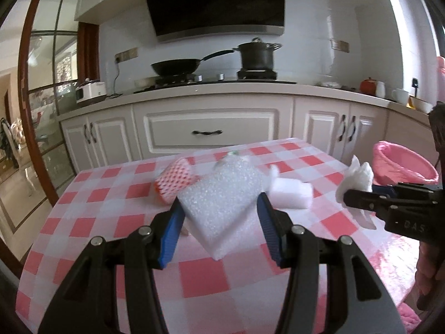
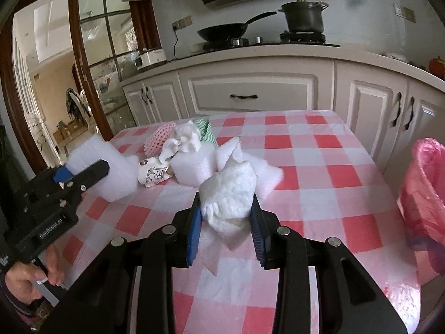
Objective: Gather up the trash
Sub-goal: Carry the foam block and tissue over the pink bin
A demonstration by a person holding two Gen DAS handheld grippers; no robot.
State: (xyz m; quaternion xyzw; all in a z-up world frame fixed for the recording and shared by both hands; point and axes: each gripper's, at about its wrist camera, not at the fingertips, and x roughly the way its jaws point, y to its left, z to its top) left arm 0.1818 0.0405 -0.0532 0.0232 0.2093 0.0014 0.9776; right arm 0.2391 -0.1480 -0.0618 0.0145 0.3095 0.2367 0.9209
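The left gripper (image 1: 219, 203) pinches a flat, pebbly white foam slab (image 1: 222, 194) above the checked tablecloth (image 1: 91, 200). The right gripper (image 2: 226, 208) is clamped on a soft, crumpled white tissue wad (image 2: 229, 192). A pink-lined bin (image 2: 425, 192) stands at three o'clock, just beyond the table's right edge; netted foam sleeve (image 1: 173, 179) lies at eleven.

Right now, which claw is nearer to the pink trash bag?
Right. The right claw, shut on a white tissue, is beside the pink trash bag at the table's edge. The left claw, holding a foam sheet, sits farther off over the middle of the table.
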